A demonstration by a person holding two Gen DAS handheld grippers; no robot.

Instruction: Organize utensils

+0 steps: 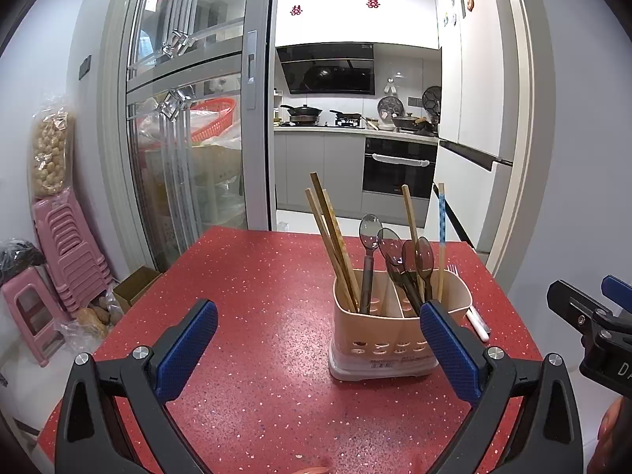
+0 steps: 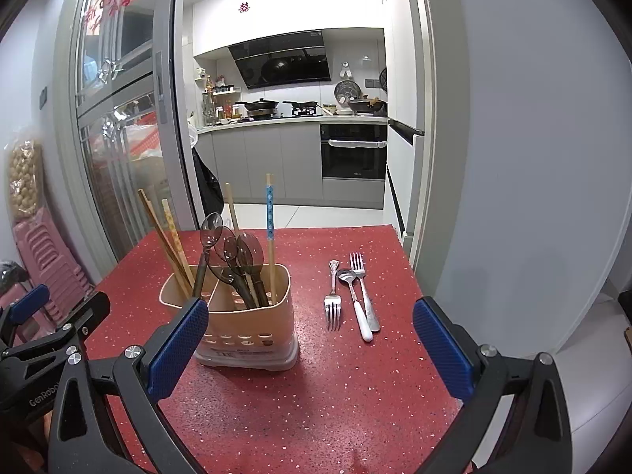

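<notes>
Jaws spread on both grippers, left (image 1: 319, 349) and right (image 2: 310, 345), empty. Next, probably: reach forks (image 2: 332, 304) ahead of right jaws, drop into holder (image 2: 252, 328).

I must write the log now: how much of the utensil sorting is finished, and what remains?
Done: chopsticks and dark plastic spoons stand in the beige holder. In hand: nothing; the left claw and the right claw are both open and empty. Left: two forks and a white-handled spoon lie on the red table, right of the holder.
</notes>
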